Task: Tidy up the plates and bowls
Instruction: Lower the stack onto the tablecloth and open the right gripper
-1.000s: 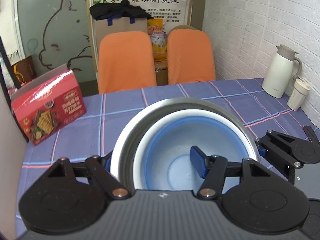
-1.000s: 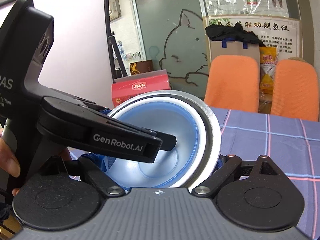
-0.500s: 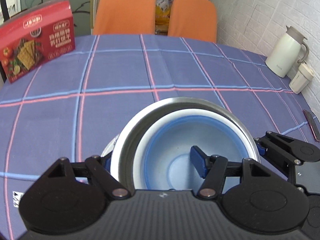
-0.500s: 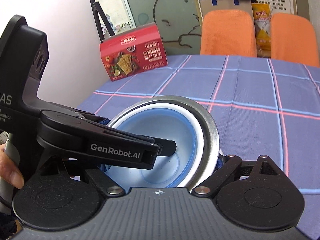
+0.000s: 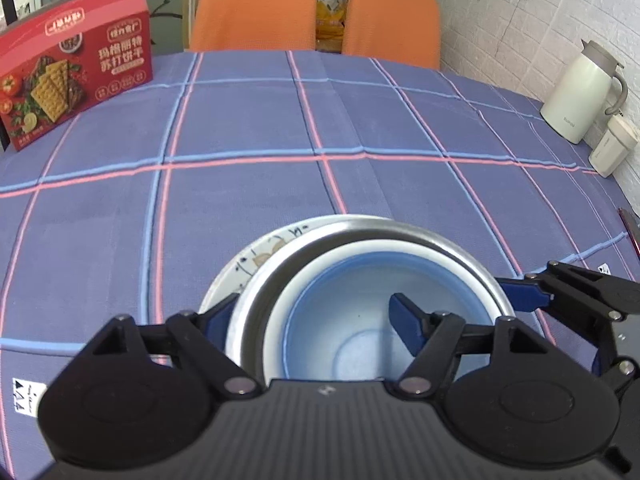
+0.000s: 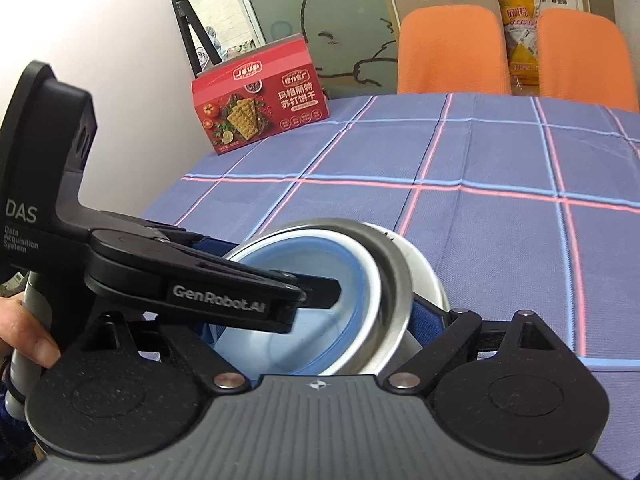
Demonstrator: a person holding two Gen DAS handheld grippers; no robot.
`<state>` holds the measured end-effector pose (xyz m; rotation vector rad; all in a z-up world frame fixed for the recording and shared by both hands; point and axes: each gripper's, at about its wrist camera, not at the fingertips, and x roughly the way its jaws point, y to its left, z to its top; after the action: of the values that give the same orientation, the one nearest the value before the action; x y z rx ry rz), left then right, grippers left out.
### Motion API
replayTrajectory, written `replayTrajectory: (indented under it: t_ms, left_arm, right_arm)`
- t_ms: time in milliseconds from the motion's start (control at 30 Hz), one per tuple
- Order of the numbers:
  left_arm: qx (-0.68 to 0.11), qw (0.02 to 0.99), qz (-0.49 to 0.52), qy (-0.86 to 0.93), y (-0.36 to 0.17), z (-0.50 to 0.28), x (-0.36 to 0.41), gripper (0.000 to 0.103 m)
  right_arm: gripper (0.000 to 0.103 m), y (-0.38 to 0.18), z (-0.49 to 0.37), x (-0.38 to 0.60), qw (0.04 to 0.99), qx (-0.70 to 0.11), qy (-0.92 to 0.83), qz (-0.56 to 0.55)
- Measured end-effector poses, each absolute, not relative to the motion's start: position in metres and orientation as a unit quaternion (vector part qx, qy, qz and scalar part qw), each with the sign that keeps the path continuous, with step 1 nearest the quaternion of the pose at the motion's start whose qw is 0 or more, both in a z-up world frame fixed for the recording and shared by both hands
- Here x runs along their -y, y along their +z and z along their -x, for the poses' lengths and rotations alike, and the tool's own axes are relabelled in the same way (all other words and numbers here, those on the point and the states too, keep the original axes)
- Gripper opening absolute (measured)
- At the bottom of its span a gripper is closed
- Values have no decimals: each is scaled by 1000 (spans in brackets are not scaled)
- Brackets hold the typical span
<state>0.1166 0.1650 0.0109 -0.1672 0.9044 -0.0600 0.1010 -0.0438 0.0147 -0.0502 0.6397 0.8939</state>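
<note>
A steel bowl with a blue-and-white bowl nested inside rests tilted over a white patterned plate on the plaid tablecloth. My left gripper is shut on the stack's near-left wall, one finger outside and one inside the blue bowl. My right gripper is shut around the steel bowl, and its blue pad presses the right rim. In the right wrist view the plate peeks out behind the bowls. The left gripper's finger hides the right gripper's left fingertip.
A red cracker box stands at the table's far left. A white jug and a small lidded cup stand by the brick wall at right. Two orange chairs sit behind the table. A hand holds the left gripper's handle.
Both grippers have carried the nested bowls down from the air to the table, and the patterned plate has come into view under them. The grip on the bowls is unchanged.
</note>
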Motion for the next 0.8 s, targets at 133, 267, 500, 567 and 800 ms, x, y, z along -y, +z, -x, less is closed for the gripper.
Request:
replayTrajectory:
  t_ms: [133,267,500,567,800]
  left_arm:
    - [-404,912,73,-12,24,-107,-170,82]
    - [-364,927,81,27,35,-94,-174,83]
    - [-348,928,107,75,23,-79,-176,84]
    - [-350,927,110,84,19,-74,-177,84]
    - [-311,940,99,100,39,-50,-169,84]
  right_arm:
    - [79,21,-97,59,864,-284,414,11]
    - [79,21,-102,79,870,-283,403,-35]
    - [79,9,-121,103,873,-311,367,-83]
    - [79,8,-122,108,876,-309,360,-84]
    - [79,4,-123,130,885,-302,337,-107]
